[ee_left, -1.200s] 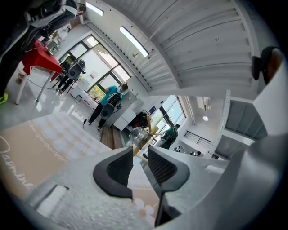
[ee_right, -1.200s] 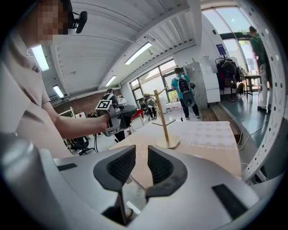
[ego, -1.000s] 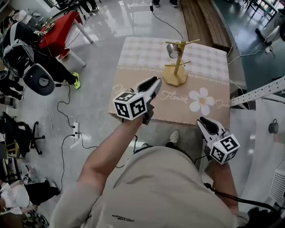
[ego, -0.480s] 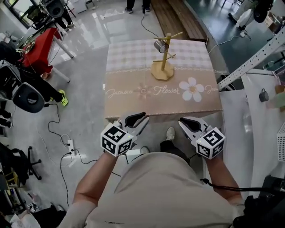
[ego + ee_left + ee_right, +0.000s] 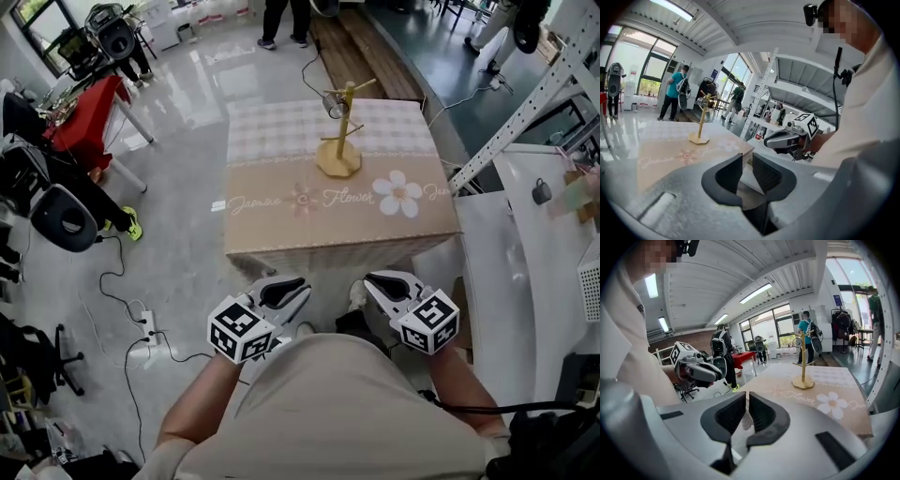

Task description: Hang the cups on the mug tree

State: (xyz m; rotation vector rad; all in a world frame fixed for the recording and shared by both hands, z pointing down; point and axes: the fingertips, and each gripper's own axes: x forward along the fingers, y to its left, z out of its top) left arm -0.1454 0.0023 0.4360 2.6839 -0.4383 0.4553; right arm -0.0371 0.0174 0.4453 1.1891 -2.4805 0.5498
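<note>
A wooden mug tree [image 5: 339, 131] stands at the far middle of the cloth-covered table [image 5: 281, 202], with one metal cup [image 5: 335, 105] hanging from a left peg. The tree [image 5: 700, 126] and the cup [image 5: 704, 104] show small in the left gripper view, and the tree [image 5: 803, 371] shows again in the right gripper view. Both grippers are held off the table's near edge, close to the person's body. My left gripper [image 5: 281, 292] [image 5: 747, 157] has a narrow gap, its jaws are closing, and nothing is between them. My right gripper [image 5: 386, 286] [image 5: 747, 397] is shut and empty.
A red table [image 5: 89, 103] and a dark office chair [image 5: 61, 217] stand on the floor at the left, with cables and a power strip [image 5: 148, 323] nearby. A white metal frame [image 5: 525, 103] slants along the table's right side. People stand beyond the table.
Both grippers have drawn back from the table toward the body; the left one was over the cloth a second ago. The table now sits farther away in the head view.
</note>
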